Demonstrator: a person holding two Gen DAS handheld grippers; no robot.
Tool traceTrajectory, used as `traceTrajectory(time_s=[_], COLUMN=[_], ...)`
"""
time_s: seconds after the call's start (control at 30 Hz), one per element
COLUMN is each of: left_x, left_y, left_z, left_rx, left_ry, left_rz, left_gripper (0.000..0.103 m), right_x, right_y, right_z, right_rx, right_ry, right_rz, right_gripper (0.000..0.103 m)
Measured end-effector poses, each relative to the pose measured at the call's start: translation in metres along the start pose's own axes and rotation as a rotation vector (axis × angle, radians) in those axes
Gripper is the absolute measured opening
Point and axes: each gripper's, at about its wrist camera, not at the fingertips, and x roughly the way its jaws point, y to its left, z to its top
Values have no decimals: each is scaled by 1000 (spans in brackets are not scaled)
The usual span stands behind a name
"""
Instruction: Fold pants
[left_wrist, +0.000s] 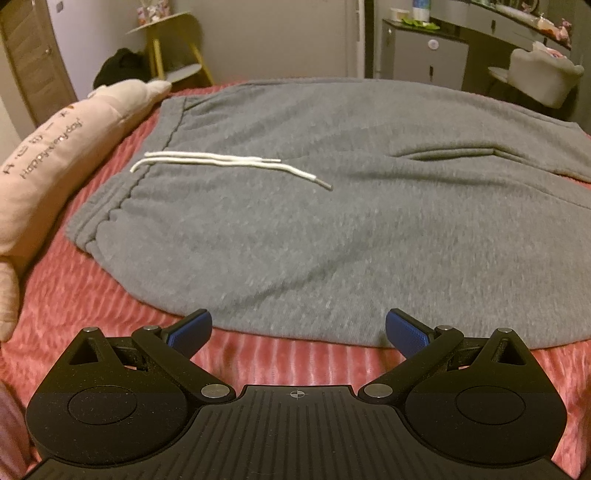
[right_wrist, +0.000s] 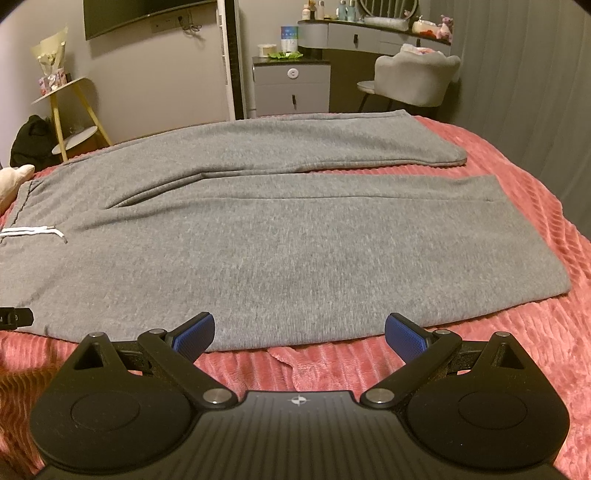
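Note:
Grey sweatpants (left_wrist: 332, 206) lie flat on a pink ribbed bedspread (left_wrist: 110, 295), waistband to the left with a white drawstring (left_wrist: 229, 164) on top. In the right wrist view the pants (right_wrist: 295, 251) show both legs stretched to the right, the far leg angled slightly away. My left gripper (left_wrist: 298, 332) is open and empty, at the near edge of the pants by the waist end. My right gripper (right_wrist: 299, 334) is open and empty, at the near edge of the near leg. The left gripper's tip (right_wrist: 14, 317) peeks in at the right wrist view's left edge.
A beige plush pillow (left_wrist: 55, 162) lies left of the waistband. Beyond the bed stand a yellow-legged side table (right_wrist: 70, 110), a grey cabinet (right_wrist: 291, 88), a vanity desk and a light chair (right_wrist: 413, 77). The bedspread edge (right_wrist: 535, 332) is to the right.

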Motion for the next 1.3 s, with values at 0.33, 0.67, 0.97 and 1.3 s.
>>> traceTrajectory(time_s=[0.33,0.67,0.97,1.3], left_x=[-9,47,129,170], left_y=[1,0,14,41], left_z=[8,95,125,120], left_rx=[-23,-274,-424,-533], left_ry=[7,-51,-208,-221], left_rz=[-13,123,404,389], left_gripper=[103,103,103,103], right_x=[0,128,197,365], right_y=[-19,-80,-86,-133], right_z=[17,70,125,335], right_rx=[130,347,212,660], right_ry=[63,94,354,185], right_rz=[172,135,140,-1], right_gripper=[99,99,99,47])
